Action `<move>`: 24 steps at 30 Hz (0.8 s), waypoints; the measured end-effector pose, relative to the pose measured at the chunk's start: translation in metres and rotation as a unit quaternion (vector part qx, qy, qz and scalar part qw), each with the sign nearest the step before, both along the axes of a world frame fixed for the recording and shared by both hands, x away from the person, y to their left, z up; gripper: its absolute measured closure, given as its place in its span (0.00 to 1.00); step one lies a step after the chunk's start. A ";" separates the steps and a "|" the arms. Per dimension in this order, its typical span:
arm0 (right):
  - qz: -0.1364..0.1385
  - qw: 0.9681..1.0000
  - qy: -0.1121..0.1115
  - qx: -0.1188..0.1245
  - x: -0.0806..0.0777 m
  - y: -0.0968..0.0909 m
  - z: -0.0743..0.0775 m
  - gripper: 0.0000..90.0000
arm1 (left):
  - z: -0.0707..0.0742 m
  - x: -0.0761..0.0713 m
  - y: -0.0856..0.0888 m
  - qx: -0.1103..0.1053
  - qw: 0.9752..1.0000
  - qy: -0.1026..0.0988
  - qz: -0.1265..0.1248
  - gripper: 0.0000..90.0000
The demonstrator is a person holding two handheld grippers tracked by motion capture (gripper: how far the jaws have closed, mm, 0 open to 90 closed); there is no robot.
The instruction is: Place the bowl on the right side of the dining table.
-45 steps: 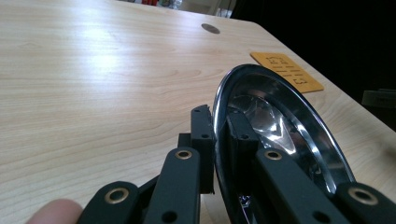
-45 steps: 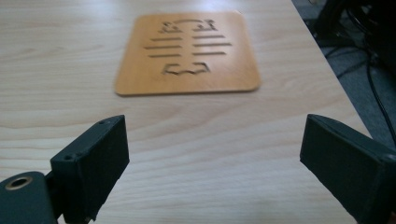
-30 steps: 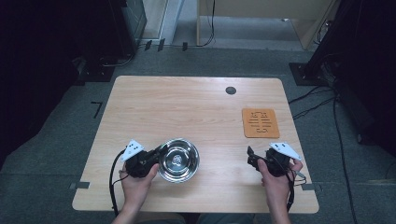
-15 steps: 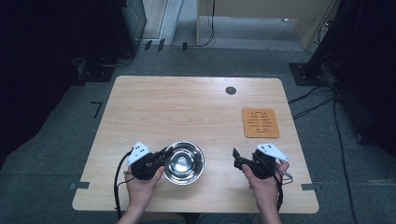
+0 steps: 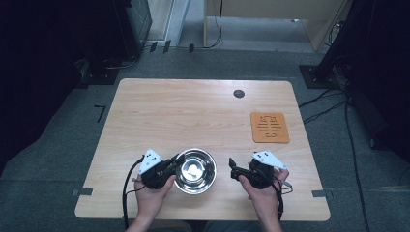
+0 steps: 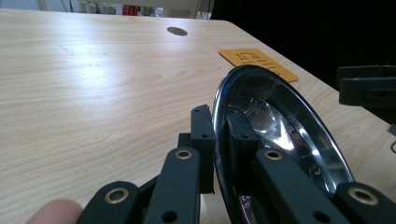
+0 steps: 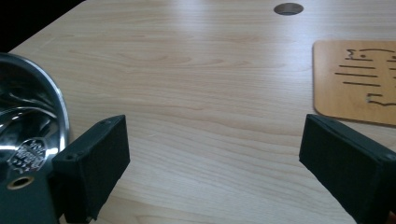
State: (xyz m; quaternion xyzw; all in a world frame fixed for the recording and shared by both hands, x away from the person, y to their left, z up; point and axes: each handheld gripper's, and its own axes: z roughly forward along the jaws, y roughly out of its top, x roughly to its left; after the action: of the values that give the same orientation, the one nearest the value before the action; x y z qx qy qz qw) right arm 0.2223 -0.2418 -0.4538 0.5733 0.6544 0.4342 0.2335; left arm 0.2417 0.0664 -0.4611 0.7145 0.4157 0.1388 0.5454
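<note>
High view – shiny round steel bowl (image 5: 195,170), rim pinched by left hand-held gripper (image 5: 170,166)

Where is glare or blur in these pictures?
High view: dim surroundings, bright glint inside the bowl. Left gripper view: light sheen on the table, reflections in the bowl, the near jaws soft. Right gripper view: both near jaws blurred, the mat fairly sharp.

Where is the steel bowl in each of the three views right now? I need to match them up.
High view: the steel bowl sits near the table's front edge, left of centre.
Left gripper view: the steel bowl is at lower right, its rim clamped between the jaws.
Right gripper view: the steel bowl is at the left edge.
Shared landmark: the orange mat.
</note>
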 end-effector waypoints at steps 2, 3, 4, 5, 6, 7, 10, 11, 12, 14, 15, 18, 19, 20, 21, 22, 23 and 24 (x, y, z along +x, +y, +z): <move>0.007 1.000 0.002 0.001 -0.001 0.005 0.000 0.09 | 0.000 -0.001 -0.001 0.002 1.000 -0.003 -0.001 0.94; 0.010 1.000 0.003 0.003 -0.001 0.007 0.000 0.09 | 0.000 -0.001 -0.001 0.002 1.000 -0.005 -0.001 0.94; 0.015 1.000 0.002 0.003 -0.002 0.009 0.000 0.09 | 0.001 -0.002 -0.002 0.001 1.000 -0.005 0.000 0.94; 0.018 1.000 0.001 0.003 -0.002 0.011 0.001 0.09 | 0.001 -0.002 -0.002 0.001 1.000 -0.006 -0.001 0.94; 0.025 1.000 -0.002 0.002 -0.003 0.014 0.001 0.10 | 0.001 -0.002 -0.003 0.000 1.000 -0.007 -0.001 0.94; 0.027 1.000 -0.002 0.002 -0.004 0.016 0.002 0.10 | 0.001 -0.002 -0.003 0.000 1.000 -0.008 -0.001 0.94; 0.030 1.000 -0.002 0.002 -0.005 0.019 0.002 0.15 | 0.001 -0.003 -0.004 -0.001 1.000 -0.010 -0.001 0.94; 0.020 1.000 -0.001 -0.005 -0.005 0.023 0.001 0.16 | 0.001 -0.003 -0.004 -0.001 1.000 -0.010 -0.001 0.94; 0.020 1.000 -0.001 -0.005 -0.005 0.023 0.001 0.16 | 0.002 -0.004 -0.004 -0.001 1.000 -0.011 -0.001 0.94; 0.027 1.000 0.000 0.002 -0.006 0.025 0.000 0.16 | 0.002 -0.004 -0.005 -0.001 1.000 -0.011 -0.001 0.94; 0.029 1.000 0.000 0.006 -0.007 0.026 0.001 0.17 | 0.002 -0.004 -0.005 -0.001 1.000 -0.012 0.000 0.94; 0.039 0.999 -0.008 0.011 -0.009 0.028 0.003 0.19 | 0.002 -0.004 -0.005 -0.001 1.000 -0.012 0.001 0.94; 0.043 0.999 -0.010 0.011 -0.010 0.029 0.003 0.21 | 0.002 -0.004 -0.005 -0.001 1.000 -0.013 0.001 0.94; 0.046 0.999 -0.008 0.012 -0.010 0.031 0.003 0.21 | 0.002 -0.005 -0.006 -0.002 1.000 -0.014 0.001 0.94; 0.055 0.998 -0.002 0.018 -0.009 0.032 0.001 0.24 | 0.003 -0.005 -0.006 -0.003 1.000 -0.015 0.001 0.94; 0.055 0.998 -0.002 0.018 -0.009 0.032 0.001 0.24 | 0.003 -0.005 -0.006 -0.004 1.000 -0.016 0.001 0.94; 0.064 0.998 0.003 0.023 -0.009 0.033 -0.002 0.30 | 0.003 -0.006 -0.006 -0.003 1.000 -0.017 0.001 0.94; 0.064 0.998 0.003 0.023 -0.009 0.033 -0.002 0.30 | 0.004 -0.006 -0.007 -0.005 1.000 -0.018 0.002 0.94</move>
State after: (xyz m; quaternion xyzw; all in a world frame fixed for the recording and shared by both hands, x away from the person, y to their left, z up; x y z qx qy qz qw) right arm 0.2132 -0.2088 -0.4555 0.5368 0.6803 0.4615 0.1899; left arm 0.2353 0.0599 -0.4573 0.7084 0.4078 0.1503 0.5561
